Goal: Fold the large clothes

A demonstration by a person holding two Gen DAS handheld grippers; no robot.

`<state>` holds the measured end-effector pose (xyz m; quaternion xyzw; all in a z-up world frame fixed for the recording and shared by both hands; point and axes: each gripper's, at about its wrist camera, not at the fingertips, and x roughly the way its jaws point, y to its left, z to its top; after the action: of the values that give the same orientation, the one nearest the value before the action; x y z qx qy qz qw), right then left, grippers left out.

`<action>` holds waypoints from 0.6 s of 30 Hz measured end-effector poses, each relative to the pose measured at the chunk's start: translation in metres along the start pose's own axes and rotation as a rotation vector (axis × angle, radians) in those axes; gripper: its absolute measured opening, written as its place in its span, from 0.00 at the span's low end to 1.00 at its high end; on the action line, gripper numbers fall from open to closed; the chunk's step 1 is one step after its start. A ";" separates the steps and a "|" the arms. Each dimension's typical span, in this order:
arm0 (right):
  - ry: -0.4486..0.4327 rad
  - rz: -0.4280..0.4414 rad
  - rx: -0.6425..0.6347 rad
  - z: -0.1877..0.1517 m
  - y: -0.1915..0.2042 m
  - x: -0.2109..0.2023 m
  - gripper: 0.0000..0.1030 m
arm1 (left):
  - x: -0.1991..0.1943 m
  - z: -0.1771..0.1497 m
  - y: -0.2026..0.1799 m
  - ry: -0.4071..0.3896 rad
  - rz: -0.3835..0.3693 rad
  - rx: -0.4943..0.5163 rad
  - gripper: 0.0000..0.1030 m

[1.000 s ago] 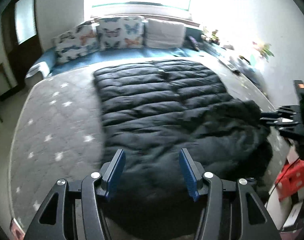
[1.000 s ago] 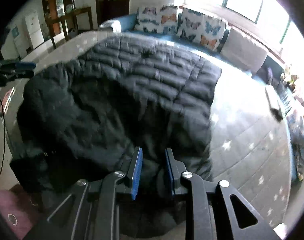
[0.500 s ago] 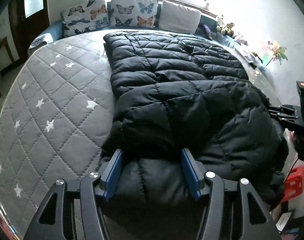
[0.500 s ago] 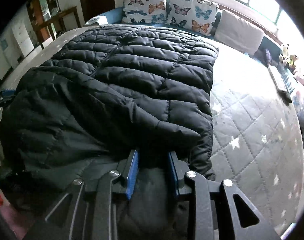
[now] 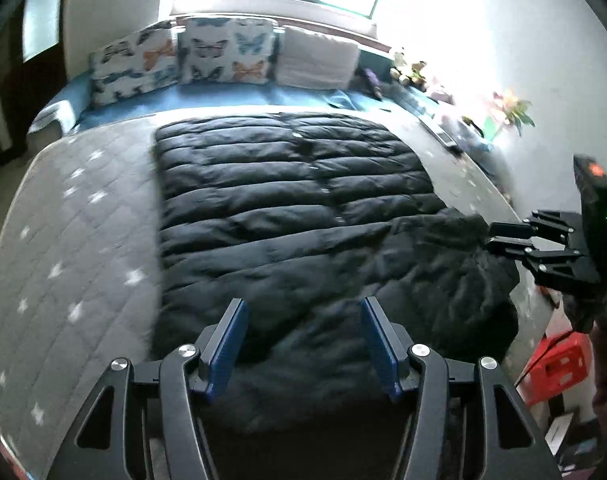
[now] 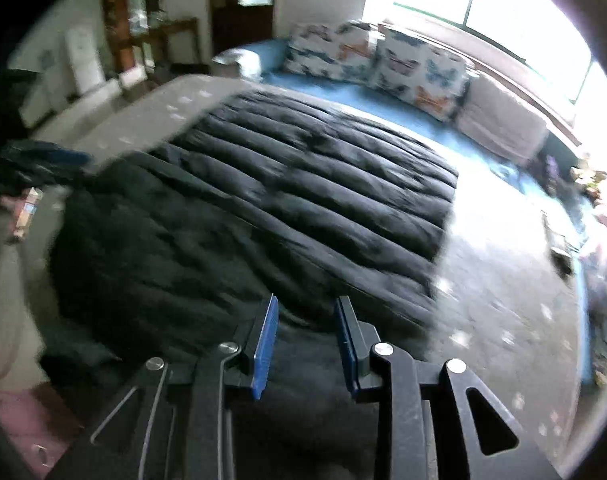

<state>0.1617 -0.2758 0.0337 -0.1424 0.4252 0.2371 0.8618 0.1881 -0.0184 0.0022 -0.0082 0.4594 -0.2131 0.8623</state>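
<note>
Apparently spread: black puffer coat (image 5: 295,216)

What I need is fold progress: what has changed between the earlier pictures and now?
The left gripper and right gripper dipped close over the black jacket half a second ago, then pulled back. The right jaws stand wider than a second ago, with no fabric visibly pinched. The left stays open and empty. The jacket lies much as before on the grey bed, its near end bunched; the pillows are unchanged.
</note>
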 end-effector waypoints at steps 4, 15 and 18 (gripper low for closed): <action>0.014 0.062 -0.058 0.010 0.027 0.022 0.31 | 0.037 0.005 -0.025 0.052 -0.021 0.042 0.60; 0.102 0.073 -0.043 -0.012 0.018 0.057 0.32 | 0.085 -0.014 -0.054 0.112 -0.024 0.136 0.60; 0.109 0.040 -0.025 -0.016 0.004 0.045 0.32 | 0.088 -0.013 -0.053 0.115 -0.037 0.129 0.60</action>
<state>0.1728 -0.2669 -0.0119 -0.1572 0.4714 0.2515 0.8306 0.2013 -0.0968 -0.0637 0.0510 0.4933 -0.2583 0.8291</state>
